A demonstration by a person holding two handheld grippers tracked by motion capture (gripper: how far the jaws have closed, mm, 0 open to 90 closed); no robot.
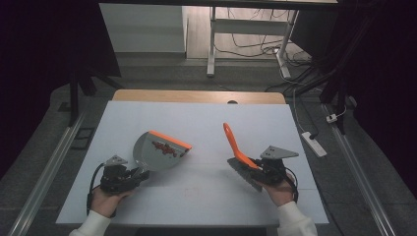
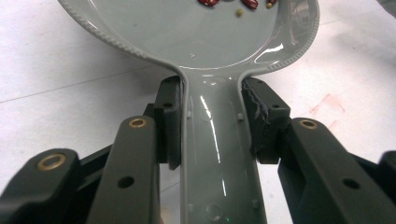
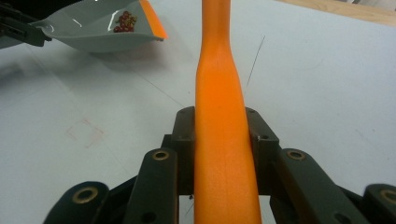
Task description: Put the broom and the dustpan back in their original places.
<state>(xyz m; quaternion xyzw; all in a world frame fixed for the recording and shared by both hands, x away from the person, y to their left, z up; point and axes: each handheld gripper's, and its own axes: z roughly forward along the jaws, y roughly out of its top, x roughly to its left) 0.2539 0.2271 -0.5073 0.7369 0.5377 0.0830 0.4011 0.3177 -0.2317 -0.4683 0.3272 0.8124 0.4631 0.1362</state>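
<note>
left claw (image 2: 212,123) grips grey plastic dustpan (image 1: 156,151) holding red beans (image 1: 165,148); right claw (image 3: 224,140) grips orange-handled brush (image 1: 236,145); white bench (image 1: 196,191)

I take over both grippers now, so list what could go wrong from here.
1. The dustpan holds loose red beans near its orange lip; tipping the left gripper forward could spill them.
2. The right gripper grips only the orange brush handle; the brush might twist.

lab or workshop | white-topped table (image 1: 196,123) | bare desk frame (image 1: 246,34) | floor cables (image 1: 255,49) | power strip (image 1: 313,143)
</note>
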